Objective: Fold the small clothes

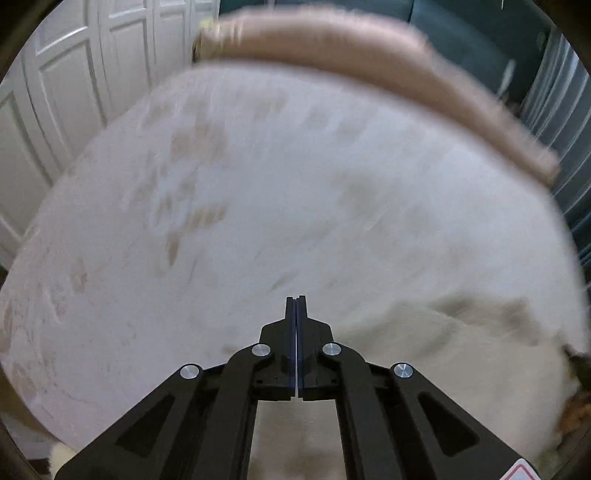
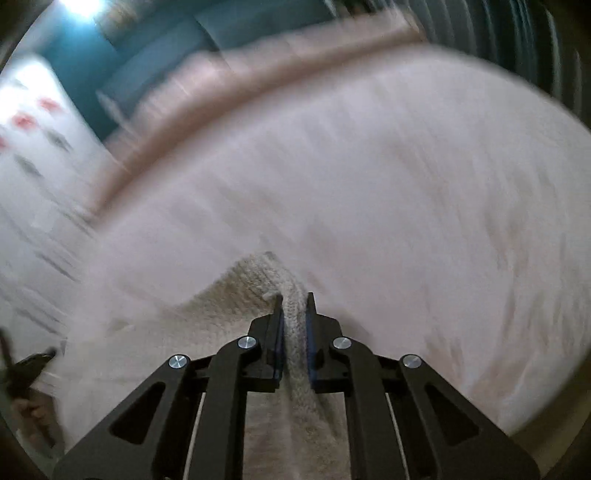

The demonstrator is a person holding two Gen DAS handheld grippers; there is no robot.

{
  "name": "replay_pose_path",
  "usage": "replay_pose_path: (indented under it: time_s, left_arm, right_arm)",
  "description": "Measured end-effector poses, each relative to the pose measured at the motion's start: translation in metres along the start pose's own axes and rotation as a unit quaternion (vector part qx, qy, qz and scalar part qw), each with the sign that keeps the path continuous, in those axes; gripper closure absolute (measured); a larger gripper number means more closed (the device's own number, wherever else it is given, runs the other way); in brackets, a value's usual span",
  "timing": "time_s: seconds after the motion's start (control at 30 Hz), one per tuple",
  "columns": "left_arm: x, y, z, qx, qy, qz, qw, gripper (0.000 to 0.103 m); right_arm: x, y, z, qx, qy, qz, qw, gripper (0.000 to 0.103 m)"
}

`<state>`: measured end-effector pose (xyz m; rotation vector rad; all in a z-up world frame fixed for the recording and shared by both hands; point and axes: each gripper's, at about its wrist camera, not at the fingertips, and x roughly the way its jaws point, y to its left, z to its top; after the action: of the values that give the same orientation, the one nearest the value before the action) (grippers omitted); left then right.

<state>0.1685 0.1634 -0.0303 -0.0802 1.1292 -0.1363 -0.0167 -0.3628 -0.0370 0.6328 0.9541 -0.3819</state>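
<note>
Both views are pretty motion-blurred, so take the fine detail loosely. No readable writing anywhere — the only label-ish thing is a red-edged sticker corner (image 1: 519,472) at about 5 o'clock on the left tongs' frame, too cropped to read.

Biggest thing is the bed (image 1: 258,206), covered in a pale whitish sheet with faint tan smudgy patterning. It fills most of both frames. Along its far edge, 12 to 2 o'clock in the left view, runs a long tan bolster-like cushion (image 1: 332,55). Behind that there's a dark teal wall (image 1: 461,33), and white panelled doors (image 1: 74,85) at 10 o'clock. In the right view there's a white surface with red and dark blurry marks (image 2: 33,125) at 9 o'clock — can't tell what it is.

The small cream knit garment (image 2: 236,288) lies on the bed at the near side, 6 o'clock in the right view, and shows as a blurry cream patch (image 1: 443,343) at 4 o'clock in the left view.

Right tongs (image 2: 294,299) are clamped on a bunched fold of that knit, the pads squeezing it. Left tongs (image 1: 296,301) are closed completely, pads touching, with nothing visible between them.
</note>
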Motion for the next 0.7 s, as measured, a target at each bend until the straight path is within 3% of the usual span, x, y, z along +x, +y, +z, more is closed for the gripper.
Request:
replay_pose_path:
  time_s: [0.03,0.1,0.17,0.27,0.3,0.33,0.37,0.4,0.43,0.57,0.63,0.67,0.7]
  left_arm:
    - [0.013,0.009,-0.006,-0.033,0.028,-0.021,0.9988,0.103]
    - [0.009,0.016,-0.013,-0.053,0.018,-0.045,0.9974,0.103]
    - [-0.004,0.016,-0.014,-0.048,0.002,-0.053,0.9974,0.103]
    - [-0.026,0.011,-0.014,-0.049,-0.013,-0.102,0.9935,0.101]
    - [-0.031,0.006,-0.012,-0.046,-0.013,-0.120,0.9916,0.090]
    - [-0.032,-0.001,-0.009,-0.040,-0.010,-0.135,0.9900,0.081]
    - [-0.031,-0.009,-0.006,-0.036,-0.006,-0.149,0.9882,0.057]
    - [-0.028,-0.013,-0.004,-0.032,0.000,-0.159,0.9868,0.043]
    - [-0.020,-0.023,-0.002,-0.023,0.011,-0.162,0.9865,0.042]
    - [0.020,-0.057,-0.004,0.015,0.075,-0.151,0.9856,0.043]
    - [0.021,-0.068,-0.005,0.034,0.064,-0.125,0.9895,0.065]
    - [0.014,-0.073,-0.005,0.053,0.049,-0.119,0.9902,0.092]
    - [0.005,-0.072,-0.004,0.055,0.036,-0.121,0.9905,0.097]
  right_arm:
    - [-0.001,-0.003,-0.002,0.018,-0.006,0.017,1.000,0.095]
    - [-0.017,-0.001,-0.001,0.034,-0.028,0.057,0.997,0.094]
    - [-0.018,0.008,0.005,0.005,-0.019,0.042,0.999,0.091]
    - [-0.012,0.015,0.006,-0.033,-0.002,0.006,0.999,0.087]
    - [-0.011,0.013,0.006,-0.028,-0.002,0.005,1.000,0.083]
    - [-0.011,0.013,0.005,-0.024,-0.004,0.008,1.000,0.074]
    - [-0.012,0.015,0.003,-0.022,-0.007,0.015,1.000,0.067]
    - [-0.012,0.016,0.000,-0.021,-0.011,0.019,1.000,0.065]
    - [-0.013,0.019,-0.003,-0.021,-0.015,0.023,0.999,0.062]
    - [-0.014,0.029,-0.009,-0.026,-0.020,0.024,0.999,0.050]
    - [-0.011,0.034,-0.009,-0.037,-0.014,0.008,0.999,0.055]
    - [-0.010,0.038,-0.009,-0.050,-0.009,-0.007,0.999,0.070]
    - [-0.012,0.041,-0.008,-0.063,-0.009,-0.009,0.998,0.080]
